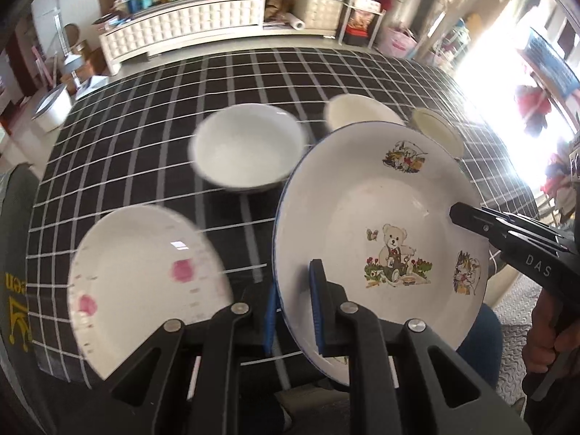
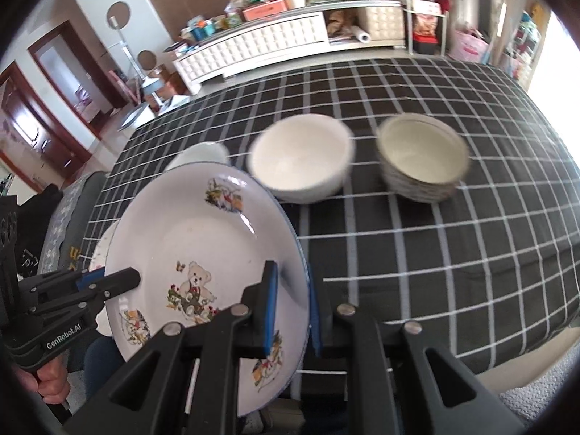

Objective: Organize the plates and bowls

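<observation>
A white teddy-bear plate [image 1: 362, 188] [image 2: 188, 224] with a blue rim hangs tilted above the near table edge, held from both sides. My left gripper [image 1: 293, 308] [image 2: 119, 279] is shut on its left rim, blue pads on either face. My right gripper [image 2: 293, 311] [image 1: 455, 214] is shut on the opposite rim. A white plate with pink spots [image 1: 145, 282] [image 2: 99, 250] lies on the cloth at the left. Behind stand a white bowl [image 1: 250, 148] [image 2: 203, 154], a cream bowl [image 1: 359, 112] [image 2: 301, 159] and a patterned bowl [image 1: 438, 130] [image 2: 424, 156].
The table wears a black cloth with white checks [image 1: 145, 108] [image 2: 435, 253]. A grey cushioned seat [image 1: 18, 253] stands at its left edge. A white cabinet [image 1: 181, 32] loaded with clutter lines the far wall. A person's hand [image 1: 551, 333] [image 2: 50, 377] grips each handle.
</observation>
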